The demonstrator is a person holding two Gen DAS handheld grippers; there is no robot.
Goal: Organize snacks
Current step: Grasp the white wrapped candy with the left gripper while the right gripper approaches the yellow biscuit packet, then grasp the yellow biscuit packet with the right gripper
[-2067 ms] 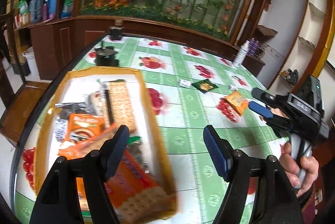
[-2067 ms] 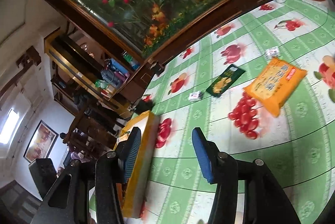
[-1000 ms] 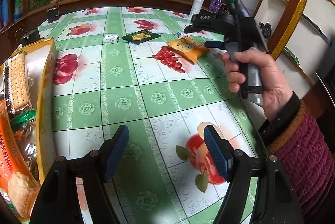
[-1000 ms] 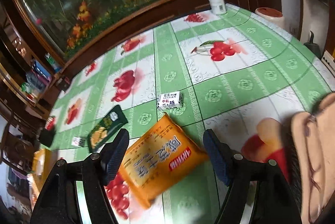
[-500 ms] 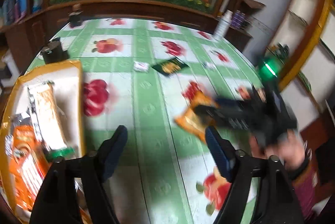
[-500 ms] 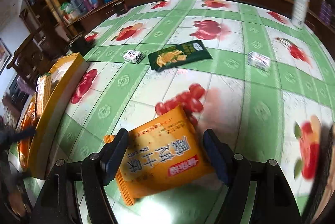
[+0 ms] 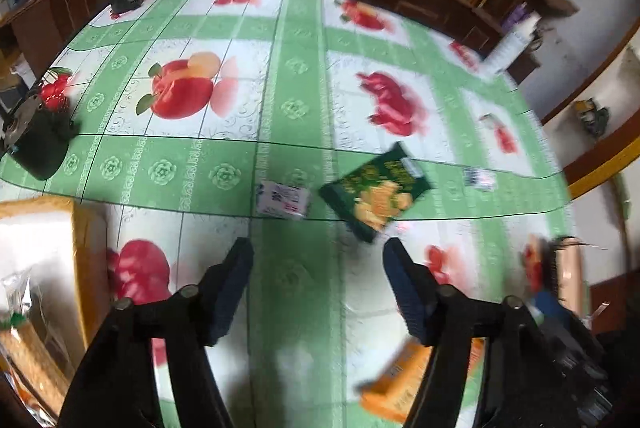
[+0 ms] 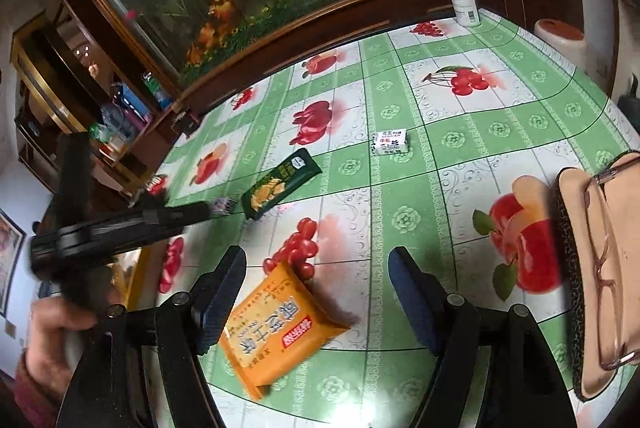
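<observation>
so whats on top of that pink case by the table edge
A pair of thin-framed glasses lies on the pink oblong case. The case's far end runs out of view, so anything there is unseen.

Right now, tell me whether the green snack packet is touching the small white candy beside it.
Apart. The left wrist view shows a strip of green tablecloth between the green snack packet and the small white candy.

Bare tablecloth (image 7: 296,288) before green packet (image 7: 376,191)

the orange snack packet (image 8: 276,324) bears large chinese characters; the small white packet (image 8: 391,142) too (tiny, unreadable)
</observation>
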